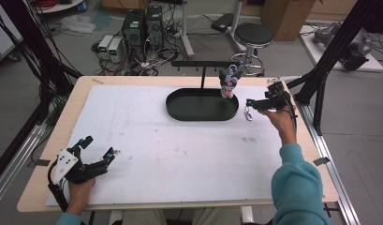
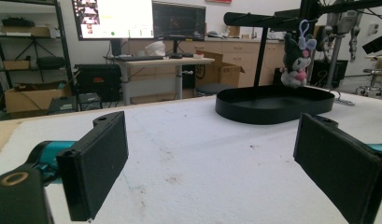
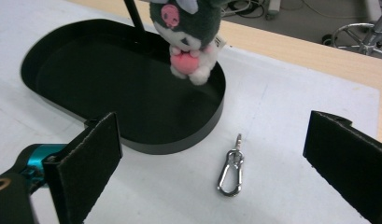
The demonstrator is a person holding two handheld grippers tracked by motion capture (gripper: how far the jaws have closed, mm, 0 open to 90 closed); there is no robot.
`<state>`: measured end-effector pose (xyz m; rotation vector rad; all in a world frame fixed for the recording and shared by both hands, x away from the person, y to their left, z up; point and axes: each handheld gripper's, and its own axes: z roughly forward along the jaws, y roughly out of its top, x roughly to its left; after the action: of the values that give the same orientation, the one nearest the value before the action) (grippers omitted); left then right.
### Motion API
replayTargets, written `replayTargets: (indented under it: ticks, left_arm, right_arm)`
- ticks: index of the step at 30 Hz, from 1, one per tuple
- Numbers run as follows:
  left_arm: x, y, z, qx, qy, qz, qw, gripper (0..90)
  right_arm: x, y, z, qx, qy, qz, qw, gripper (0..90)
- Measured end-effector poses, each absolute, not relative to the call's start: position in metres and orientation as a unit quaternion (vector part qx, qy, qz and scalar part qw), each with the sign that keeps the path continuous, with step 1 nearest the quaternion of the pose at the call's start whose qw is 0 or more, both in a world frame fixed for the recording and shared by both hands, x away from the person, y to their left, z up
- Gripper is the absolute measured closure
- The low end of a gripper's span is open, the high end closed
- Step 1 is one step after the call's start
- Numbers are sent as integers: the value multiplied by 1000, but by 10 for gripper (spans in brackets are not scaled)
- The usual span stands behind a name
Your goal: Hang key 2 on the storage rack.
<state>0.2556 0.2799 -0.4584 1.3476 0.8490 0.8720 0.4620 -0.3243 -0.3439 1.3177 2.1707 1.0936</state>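
Silver metal clip (image 3: 230,171) lies flat on the white bench (image 1: 180,150), just beside the rounded end of the black tray (image 3: 62,51), and your right claw (image 3: 212,177) hovers over it with its jaws wide apart, not touching it. A plush toy (image 3: 188,35) hangs over the tray from the stand's bar (image 1: 205,63). Your left claw (image 1: 99,146) is well apart from all this, at the near left corner of the bench, jaws apart and holding nothing.
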Motion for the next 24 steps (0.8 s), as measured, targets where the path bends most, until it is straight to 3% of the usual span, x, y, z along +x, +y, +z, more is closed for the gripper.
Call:
replayTargets:
  ticks: [24]
  left_arm:
    - [256,280,-458,585,368,379,615,105]
  right_arm:
    - [508,-318,-358,493,792,326,153,51]
